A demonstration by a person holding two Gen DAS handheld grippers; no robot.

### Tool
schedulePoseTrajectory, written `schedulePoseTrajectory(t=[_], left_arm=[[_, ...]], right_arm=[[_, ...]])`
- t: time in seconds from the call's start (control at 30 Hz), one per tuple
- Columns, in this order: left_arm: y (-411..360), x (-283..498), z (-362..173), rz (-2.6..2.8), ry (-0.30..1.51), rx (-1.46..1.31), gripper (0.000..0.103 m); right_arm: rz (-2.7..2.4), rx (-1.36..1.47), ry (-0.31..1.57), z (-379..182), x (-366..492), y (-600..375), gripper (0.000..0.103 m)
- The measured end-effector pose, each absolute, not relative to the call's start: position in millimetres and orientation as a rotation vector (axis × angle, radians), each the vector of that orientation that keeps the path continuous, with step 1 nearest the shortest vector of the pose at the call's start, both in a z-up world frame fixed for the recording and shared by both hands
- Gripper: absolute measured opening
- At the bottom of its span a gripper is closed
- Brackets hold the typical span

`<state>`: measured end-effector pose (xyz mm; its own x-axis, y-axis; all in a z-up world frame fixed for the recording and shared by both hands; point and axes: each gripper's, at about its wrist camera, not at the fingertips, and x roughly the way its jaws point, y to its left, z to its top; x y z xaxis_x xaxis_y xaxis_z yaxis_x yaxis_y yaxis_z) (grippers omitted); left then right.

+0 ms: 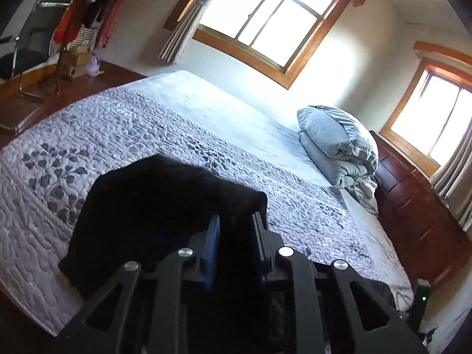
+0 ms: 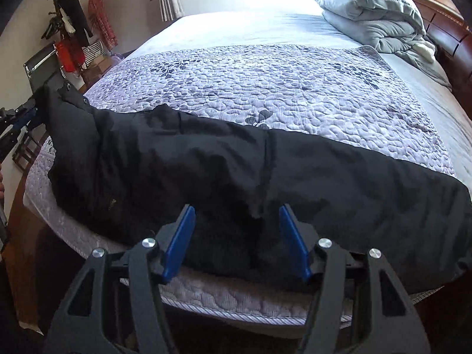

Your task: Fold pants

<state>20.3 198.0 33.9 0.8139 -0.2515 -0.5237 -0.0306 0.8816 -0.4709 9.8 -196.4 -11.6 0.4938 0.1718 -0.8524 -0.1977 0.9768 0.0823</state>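
Black pants [image 2: 236, 165] lie lengthwise along the near edge of the bed, on a lilac quilt [image 2: 265, 82]. Their left end is lifted off the quilt by my left gripper [image 2: 26, 115], seen at the far left of the right wrist view. In the left wrist view the left gripper [image 1: 236, 221] has its jaws narrow, with a fold of the black pants [image 1: 153, 200] pinched between the blue pads. My right gripper [image 2: 237, 209] hangs open over the middle of the pants near the bed's front edge, its pads wide apart and pressing on nothing.
A folded grey duvet [image 2: 374, 8] sits by the wooden headboard [image 2: 448, 38] at the back right. A coat rack [image 2: 70, 23] with clothes and a black chair [image 1: 29, 47] stand beyond the bed's left side. Windows [image 1: 271, 20] light the far wall.
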Motion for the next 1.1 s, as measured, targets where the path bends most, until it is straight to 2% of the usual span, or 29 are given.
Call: schedulePoseTrajectory(t=[0.07,0.17,0.2,0.23,0.27,0.3,0.4,0.53,0.67,0.7,0.73,0.77,0.8,0.9,0.97,1.1], left_arm=[[205,14,15,-0.033,0.693,-0.471,0.025],[238,-12,-22,0.049,0.793,-0.561,0.039],[246,-22,-30,0.046,0.813,-0.599,0.048],[249,-33,-34,0.061,0.829,-0.624,0.072],[251,-44,-36,0.102,0.833,-0.65,0.084],[258,-56,-38,0.111,0.816,-0.685,0.092],[271,-61,-32,0.073,0.814,-0.778,0.1],[252,-47,-47,0.075,0.867,-0.842,0.099],[270,-12,-67,0.165,0.846,-0.866,0.098],[273,-2,-72,0.135,0.846,-0.894,0.093],[275,7,-75,0.086,0.853,-0.924,0.075],[273,13,-73,0.052,0.864,-0.946,0.064],[271,15,-66,0.031,0.856,-0.949,0.06],[252,7,-34,0.011,0.763,-0.76,0.034],[249,1,-41,0.063,0.801,-0.706,0.034],[265,-7,-104,0.162,0.993,-0.709,0.035]], right_arm=[[0.25,-0.05,1.033,-14,9,-187,0.06],[0.281,-0.079,1.04,-17,5,-174,0.066],[0.29,-0.087,1.04,-18,6,-172,0.068],[0.303,-0.091,1.045,-19,6,-168,0.069],[0.337,-0.082,1.05,-20,7,-162,0.069],[0.382,-0.059,1.055,-20,8,-155,0.068],[0.479,-0.032,1.053,-18,9,-132,0.068],[0.513,-0.04,1.052,-18,10,-114,0.068],[0.507,-0.061,1.061,-21,7,-112,0.068],[0.5,-0.061,1.063,-22,6,-114,0.068],[0.485,-0.059,1.067,-23,7,-118,0.068],[0.468,-0.053,1.073,-24,8,-123,0.068],[0.451,-0.046,1.075,-25,8,-129,0.068],[0.407,-0.013,1.078,-29,9,-149,0.068],[0.38,0.01,1.082,-31,11,-160,0.068],[0.334,0.049,1.1,-39,17,-178,0.068]])
